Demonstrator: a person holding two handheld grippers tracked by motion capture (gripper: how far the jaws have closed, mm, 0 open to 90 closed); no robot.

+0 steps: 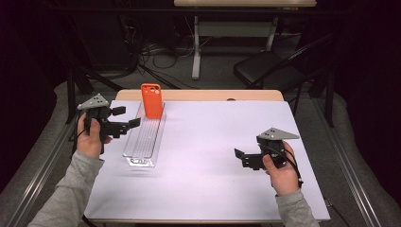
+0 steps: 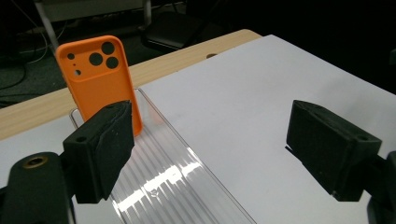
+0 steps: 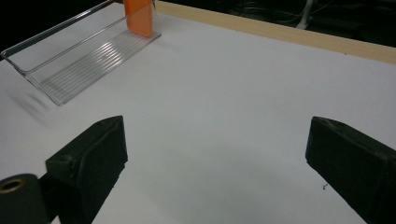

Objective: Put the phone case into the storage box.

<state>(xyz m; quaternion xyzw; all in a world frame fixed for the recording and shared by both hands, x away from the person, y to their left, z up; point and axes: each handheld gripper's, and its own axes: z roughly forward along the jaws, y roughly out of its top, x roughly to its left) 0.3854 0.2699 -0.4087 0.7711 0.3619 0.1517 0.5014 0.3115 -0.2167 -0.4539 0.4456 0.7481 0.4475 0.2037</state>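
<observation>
Both of my forearms come in from the near edge of the white table [image 1: 213, 156], which is the biggest thing before me and has a wooden strip along its far side. On its left part lies the clear plastic tray [image 1: 144, 142], long and narrow, with a ribbed floor, and its long side runs away from me. At the far end of this tray stands the orange phone case [image 1: 152, 100], upright and a little leaning, with the camera holes near its top and its lower edge inside the tray. My left gripper [image 1: 124, 117] is just beside the left wall of the tray, its jaws are spread wide and nothing is between them; they point toward the case but they are apart from it. My right gripper [image 1: 239, 153] is well apart from the tray, above the bare right part of the table, jaws also released and holding nothing.
</observation>
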